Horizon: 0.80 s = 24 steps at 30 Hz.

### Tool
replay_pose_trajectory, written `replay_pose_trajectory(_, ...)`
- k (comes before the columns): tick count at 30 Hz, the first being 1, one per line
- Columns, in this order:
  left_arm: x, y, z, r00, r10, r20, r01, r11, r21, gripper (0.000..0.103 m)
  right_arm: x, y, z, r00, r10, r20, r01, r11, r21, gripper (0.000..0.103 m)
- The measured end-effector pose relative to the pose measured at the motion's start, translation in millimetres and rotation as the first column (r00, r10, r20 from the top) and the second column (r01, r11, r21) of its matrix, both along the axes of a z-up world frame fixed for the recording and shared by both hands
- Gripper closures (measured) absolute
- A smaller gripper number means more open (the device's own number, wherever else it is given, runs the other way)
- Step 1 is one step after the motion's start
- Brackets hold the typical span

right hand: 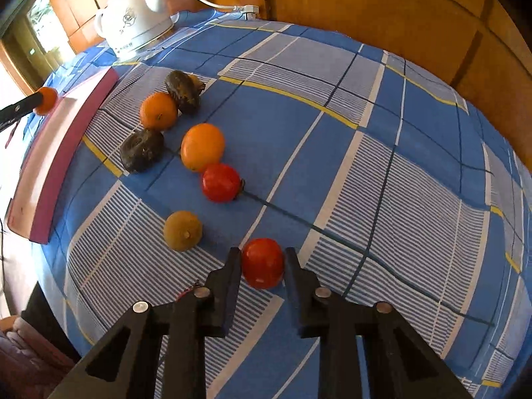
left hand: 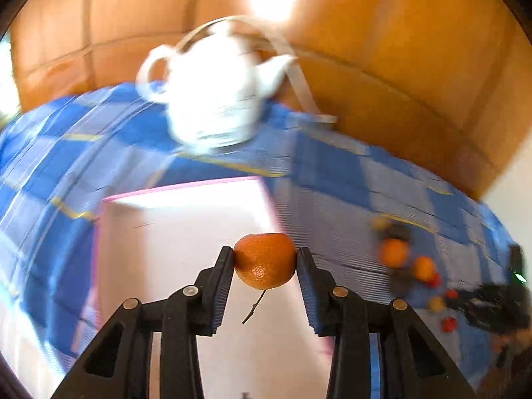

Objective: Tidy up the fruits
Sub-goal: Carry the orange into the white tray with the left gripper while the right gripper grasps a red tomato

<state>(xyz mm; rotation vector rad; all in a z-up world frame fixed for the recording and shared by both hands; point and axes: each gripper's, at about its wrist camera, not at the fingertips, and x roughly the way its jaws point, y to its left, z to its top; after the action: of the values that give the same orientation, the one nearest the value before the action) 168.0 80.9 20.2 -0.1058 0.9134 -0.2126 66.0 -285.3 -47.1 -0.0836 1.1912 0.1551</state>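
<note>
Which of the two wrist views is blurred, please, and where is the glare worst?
Left wrist view: the background smears with motion, the teapot blown out white, glare on the wall above, yet the left gripper and its orange stay sharp. Right wrist view: crisp throughout, fisheye bending the tablecloth.

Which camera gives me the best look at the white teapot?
The right wrist view. There the white teapot is sharp at the far corner of the checked cloth, with spout, lid and a printed mark readable. The left wrist view shows it larger and nearer the centre, but smeared by motion blur and washed out by glare.
</note>
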Motion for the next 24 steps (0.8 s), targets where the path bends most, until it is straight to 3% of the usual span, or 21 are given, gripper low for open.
replay_pose_trajectory(5,32,37,-31,0.987,0.141,-0.080,-0.138,0.990,0.044,0.064,-1,1,-3,1.000,-0.003,-0.002,0.003,1.000,-0.021,0.078)
replay_pose_trajectory(10,38,50,-39,0.973,0.222,-0.067,-0.215,0.972,0.091,0.063,0,0,-1,1.000,-0.001,0.004,0.001,1.000,-0.022,0.078)
replay_pose_trajectory(12,33,54,-35,0.971,0.232,-0.049,-0.227,0.970,0.091,0.053,2,0,-1,1.000,-0.003,0.005,0.003,1.000,-0.023,0.078)
replay_pose_trajectory(16,4,53,-22,0.969,0.249,0.011,-0.249,0.964,0.092,0.052,2,-1,0,1.000,-0.006,0.012,0.006,1.000,-0.030,0.078)
replay_pose_trajectory(18,-11,48,-15,0.966,0.256,0.033,-0.258,0.962,0.093,0.044,0,-1,4,1.000,-0.012,0.029,0.013,1.000,-0.026,0.078)
replay_pose_trajectory(24,-60,37,-5,0.963,0.257,0.084,-0.265,0.958,0.112,0.037,-4,-2,18,0.996,-0.030,0.086,0.031,0.999,-0.013,0.078)
